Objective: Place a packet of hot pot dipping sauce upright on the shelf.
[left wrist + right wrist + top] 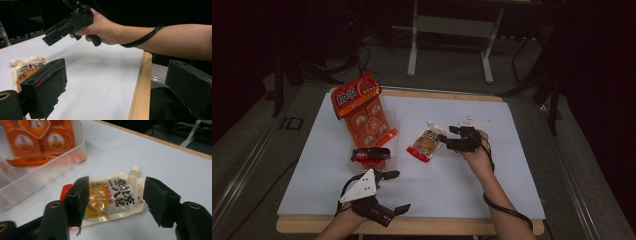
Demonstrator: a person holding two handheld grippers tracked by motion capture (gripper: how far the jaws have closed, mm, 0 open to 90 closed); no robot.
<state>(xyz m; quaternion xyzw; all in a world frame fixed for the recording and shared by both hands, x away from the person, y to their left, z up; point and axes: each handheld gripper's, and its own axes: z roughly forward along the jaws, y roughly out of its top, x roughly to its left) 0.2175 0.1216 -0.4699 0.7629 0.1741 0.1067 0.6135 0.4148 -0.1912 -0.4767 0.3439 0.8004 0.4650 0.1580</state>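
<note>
Dim lab: bench table (512,210), cables (362,65)

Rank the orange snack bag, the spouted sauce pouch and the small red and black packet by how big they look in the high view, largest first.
1. Orange snack bag, clearly largest.
2. Spouted sauce pouch.
3. Small red and black packet, though it looks close to the pouch in size, so the last two are unsure.

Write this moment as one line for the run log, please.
right gripper: open, jaws around sauce pouch, not pressing | left gripper: open, holds nothing, near table edge | pouch: flat on table, spout away
</note>
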